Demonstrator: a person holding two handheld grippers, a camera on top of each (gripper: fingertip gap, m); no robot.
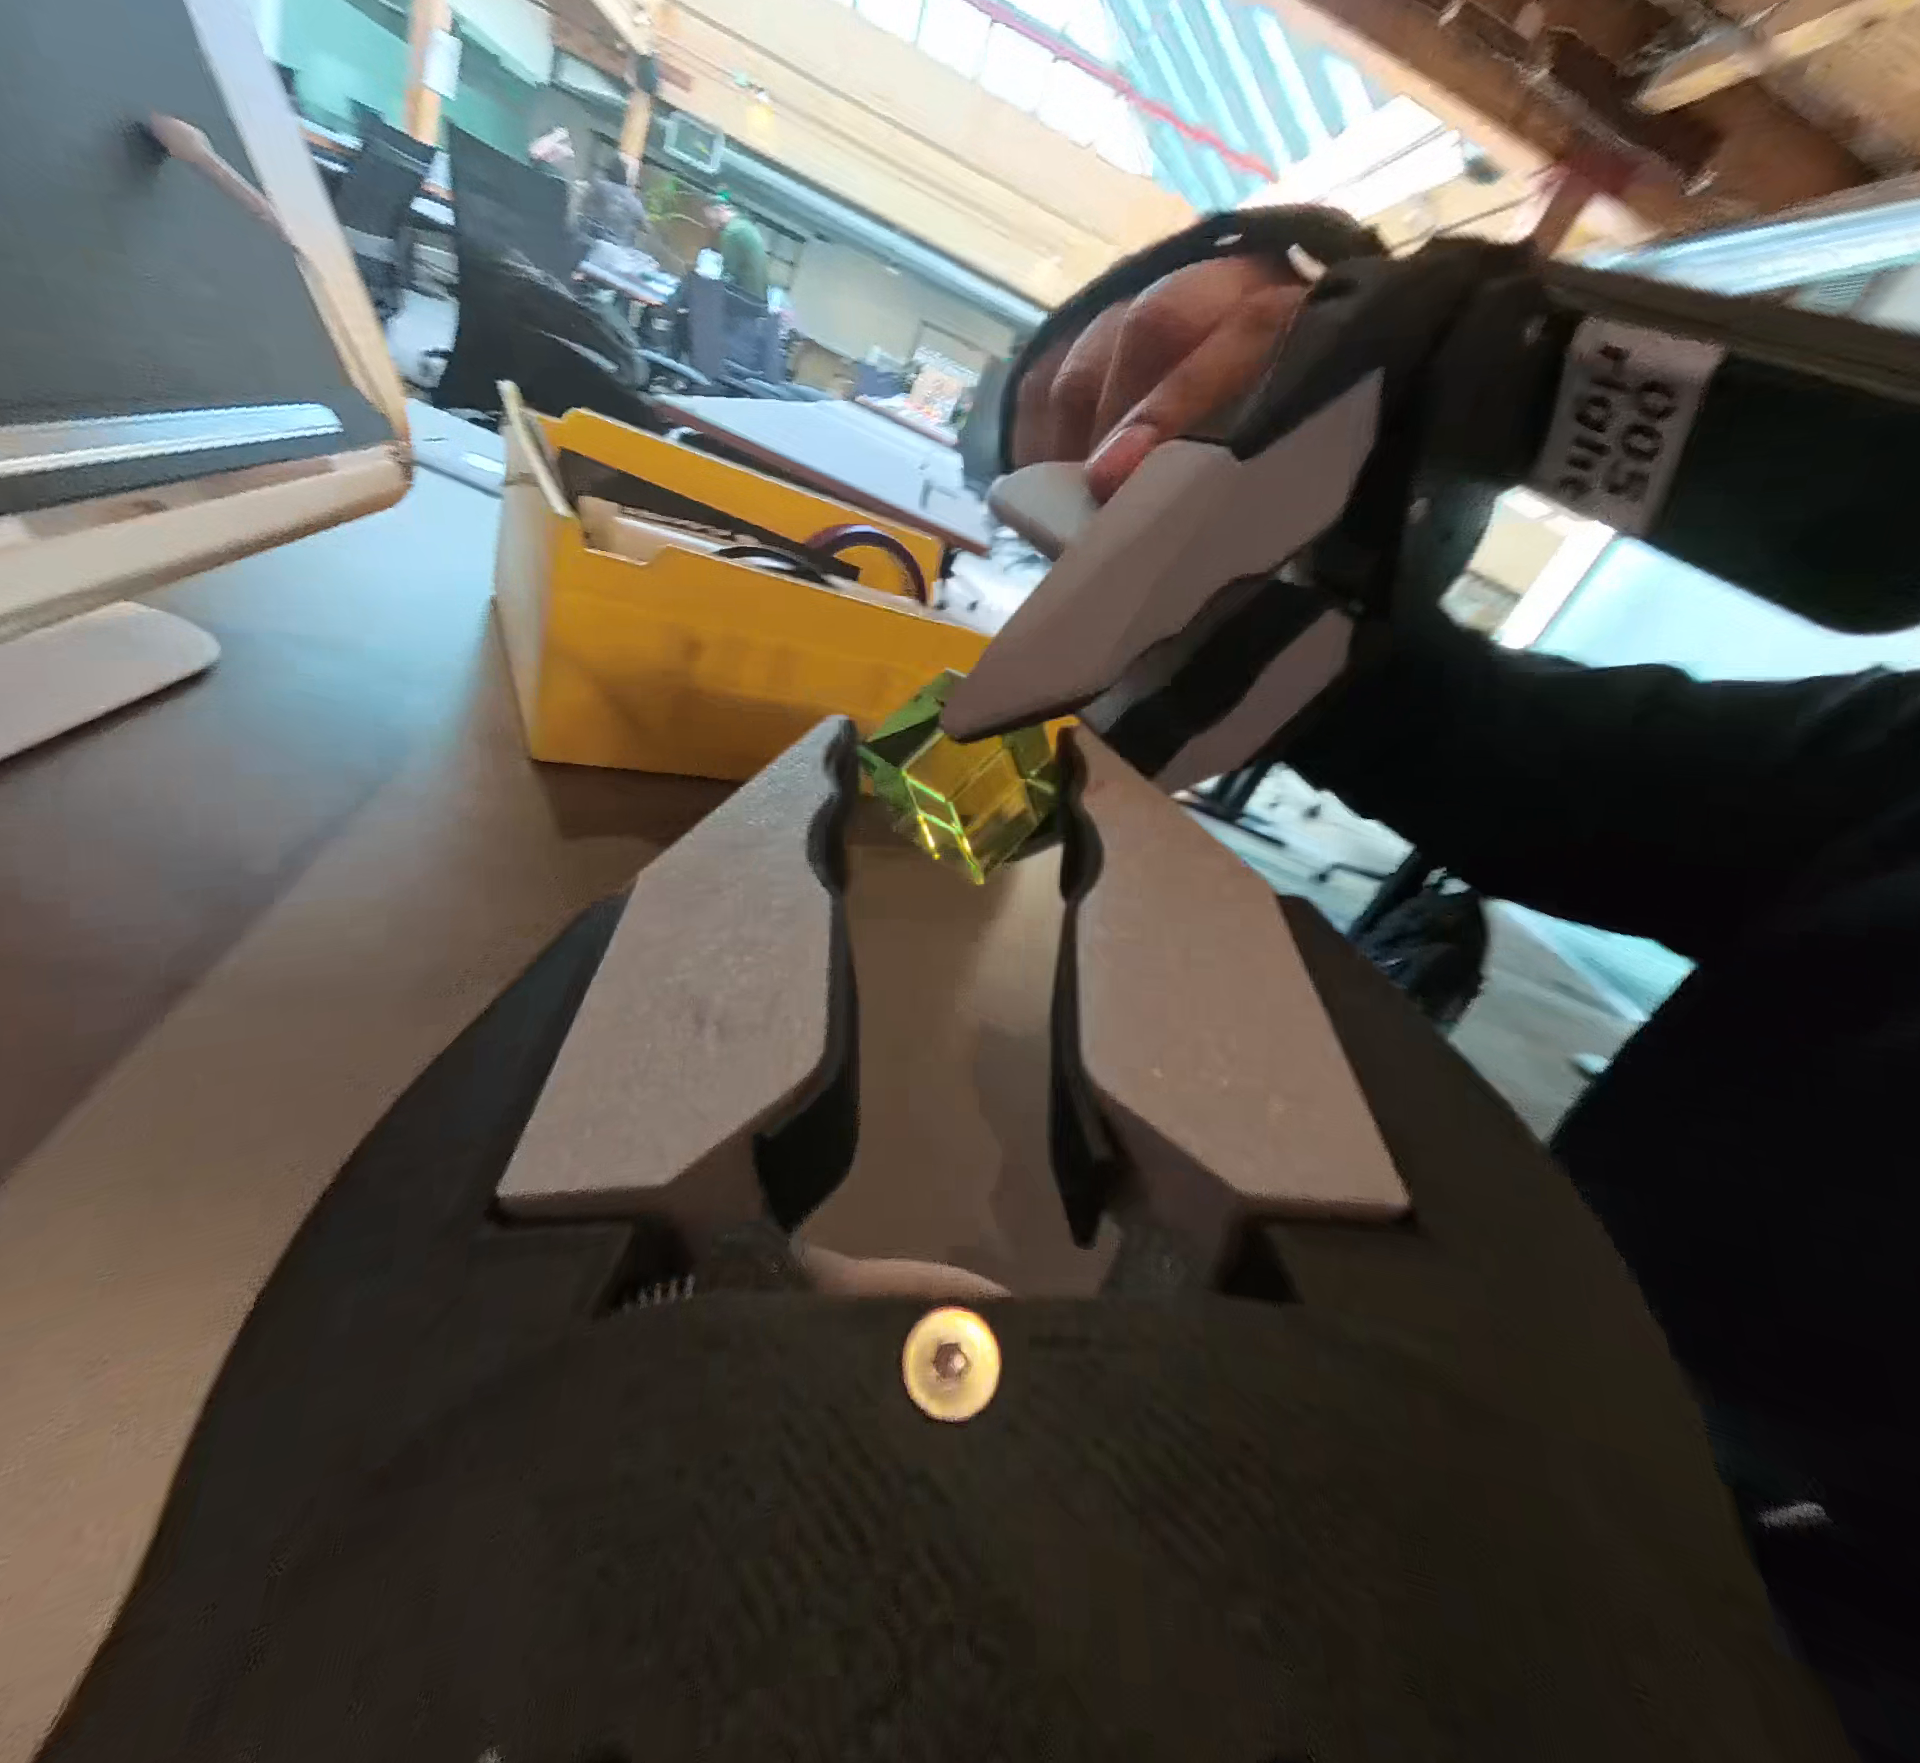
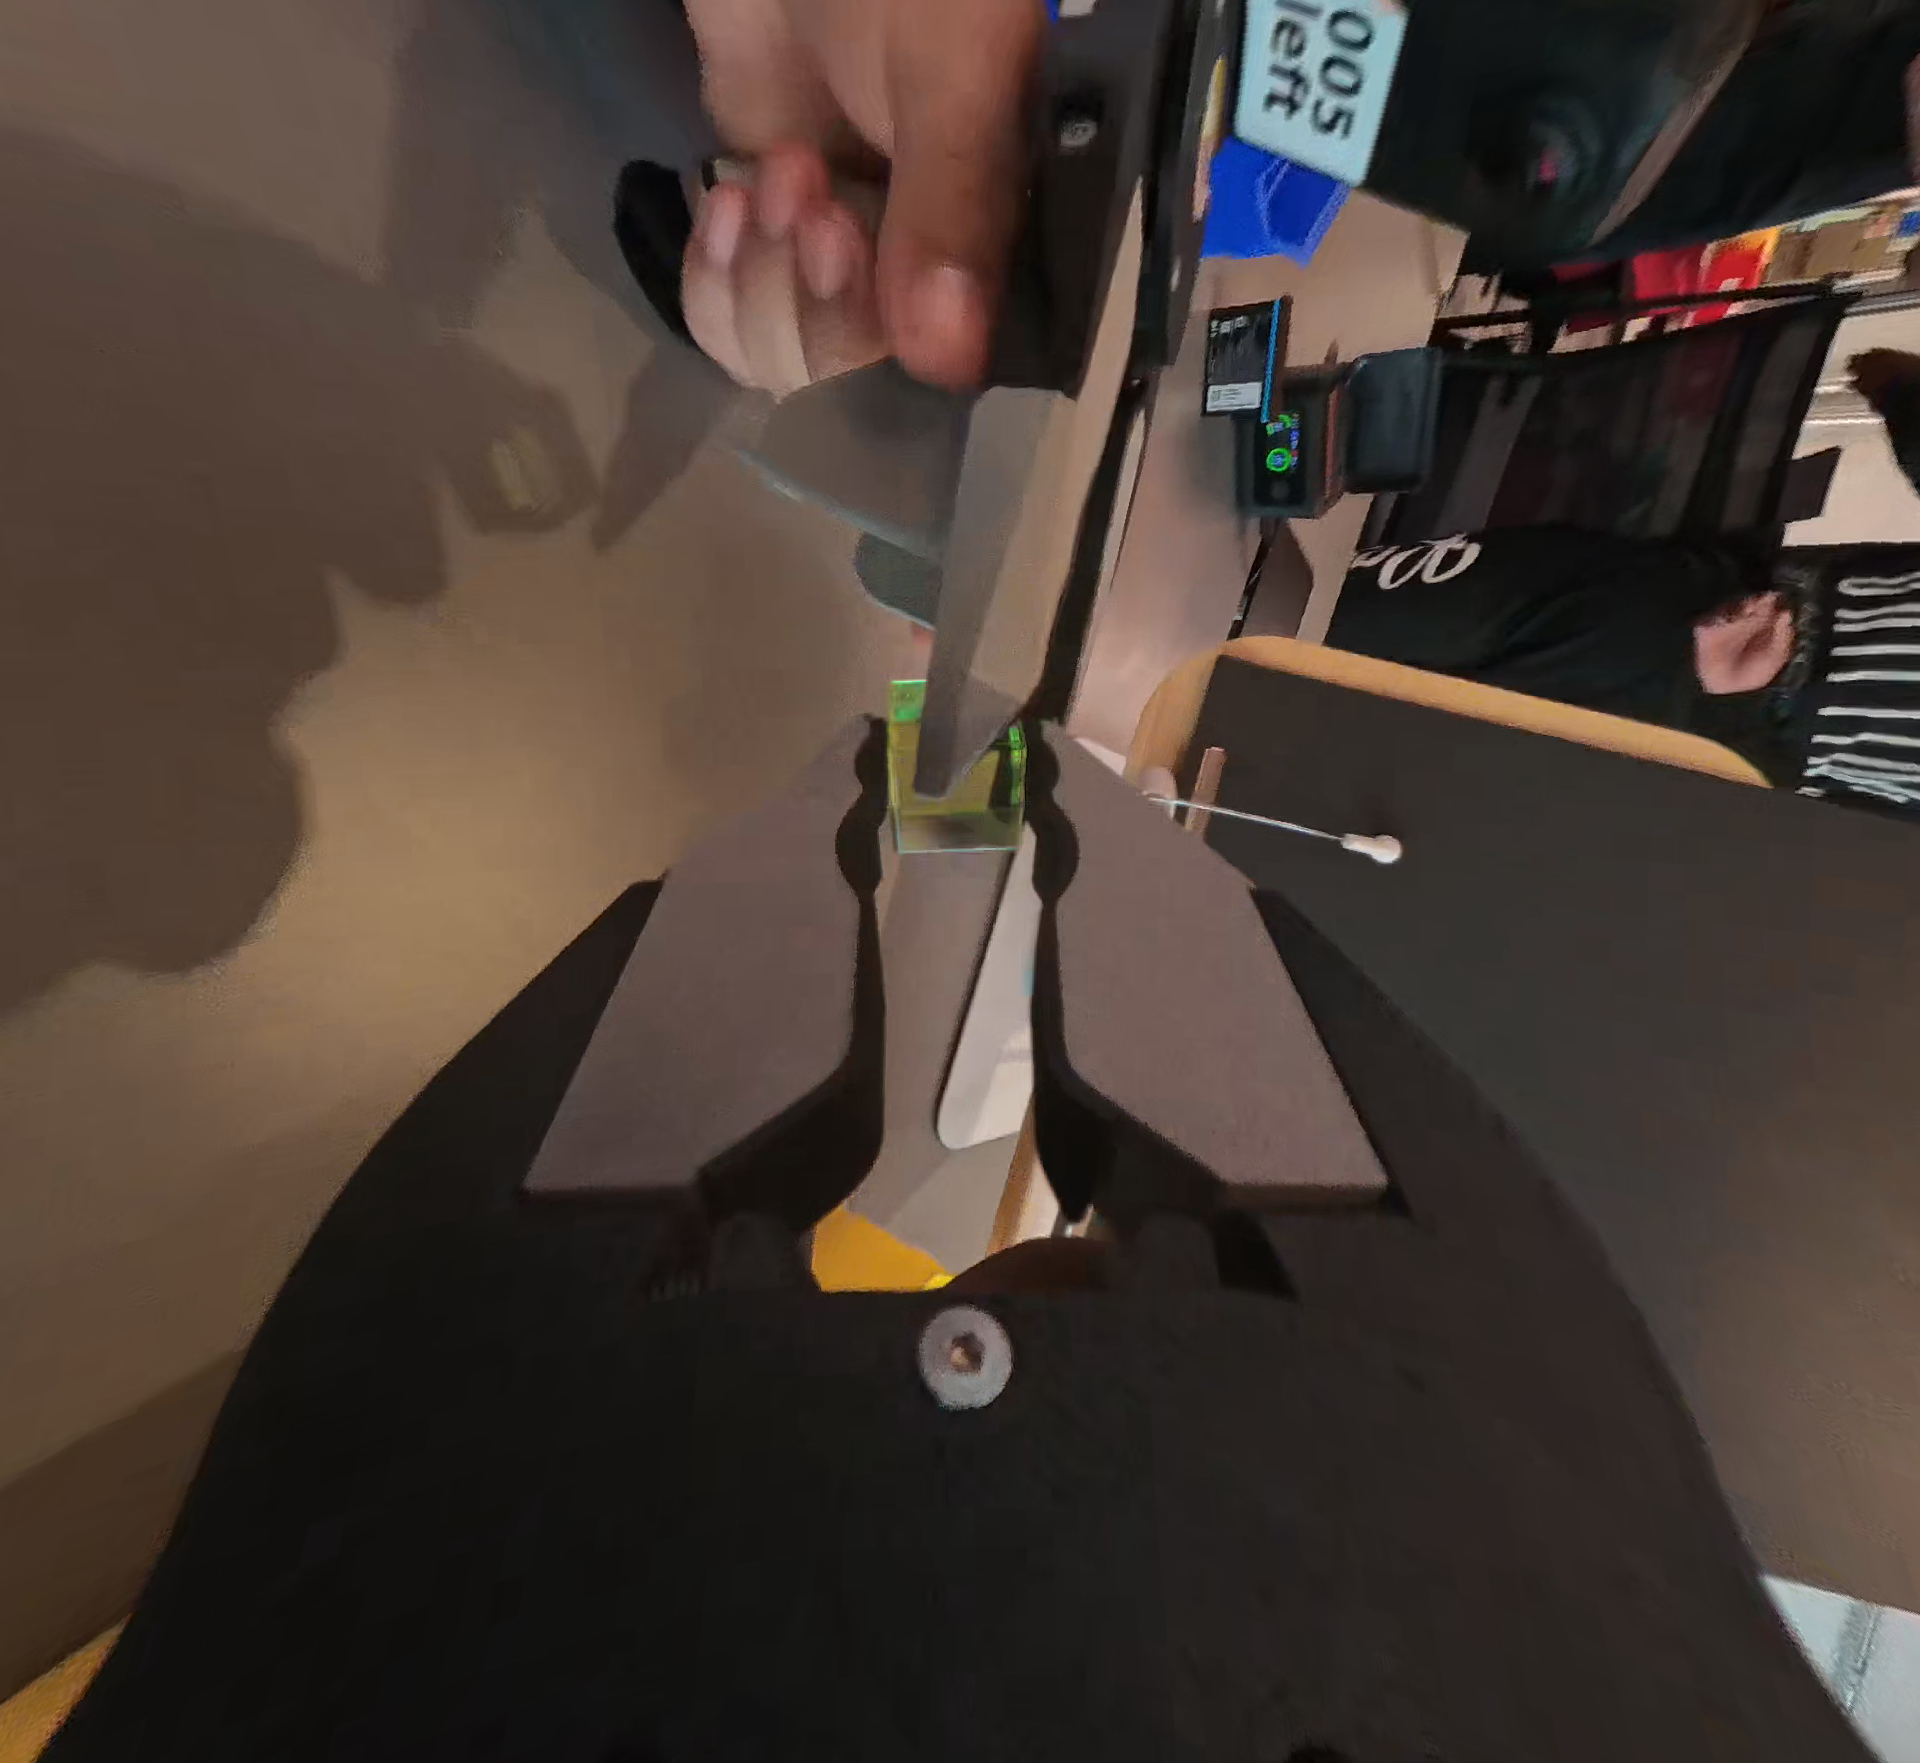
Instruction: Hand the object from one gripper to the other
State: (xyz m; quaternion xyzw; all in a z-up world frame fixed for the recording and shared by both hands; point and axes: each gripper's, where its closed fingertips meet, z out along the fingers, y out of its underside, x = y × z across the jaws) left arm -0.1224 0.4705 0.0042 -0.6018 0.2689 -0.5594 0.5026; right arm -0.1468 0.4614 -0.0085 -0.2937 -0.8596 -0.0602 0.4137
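Note:
A small clear green-yellow cube (image 1: pixel 966 794) sits between the fingertips of my left gripper (image 1: pixel 958 749), whose pads touch it on both sides, above the brown table (image 1: pixel 312 778). My right gripper (image 1: pixel 1049 726) reaches in from the right, held by a hand, with one grey finger over the cube's top and the other below it. In the right wrist view the cube (image 2: pixel 982 809) is pinched at the tips of my right gripper (image 2: pixel 954 757). There my left gripper (image 2: pixel 997 737) comes down from above, one finger across the cube's front. Both grippers are shut on the cube.
A yellow open box (image 1: pixel 727 633) with cables stands on the table just behind the cube. A monitor (image 1: pixel 156 259) on a white stand is at the left. A dark panel (image 2: pixel 1558 986) with a white-tipped pin (image 2: pixel 1382 849) lies at the right. People are seated farther back. Only a small space, under 4 cm, lies between the two pairs of fingers. Both grippers' tips are roughly 25 cm from the dark panel (image 2: pixel 1558 986).

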